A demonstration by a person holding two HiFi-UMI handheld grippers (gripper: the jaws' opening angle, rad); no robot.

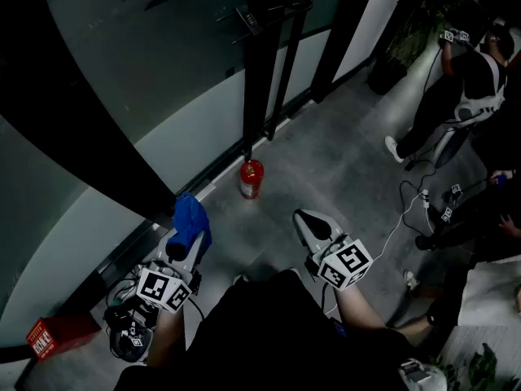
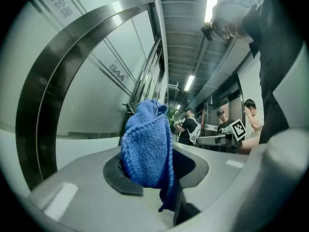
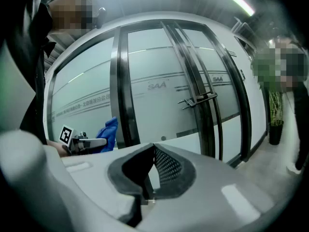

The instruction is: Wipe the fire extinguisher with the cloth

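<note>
A red fire extinguisher (image 1: 251, 178) stands upright on the grey floor at the foot of the black door frame. My left gripper (image 1: 186, 236) is shut on a blue cloth (image 1: 190, 221), held short of the extinguisher and to its left. In the left gripper view the cloth (image 2: 146, 146) bulges up out of the jaws and hides the fingertips. My right gripper (image 1: 312, 225) hangs to the right of the extinguisher, shut with nothing in it; its ribbed pads (image 3: 166, 166) meet at the tip. Neither gripper view shows the extinguisher.
Frosted glass doors with a black frame (image 1: 259, 72) and a handle (image 3: 197, 100) run along the left. A person (image 1: 460, 96) stands at the far right by a potted plant (image 1: 411, 35). Cables (image 1: 404, 214) trail across the floor. A red box (image 1: 50, 336) sits at bottom left.
</note>
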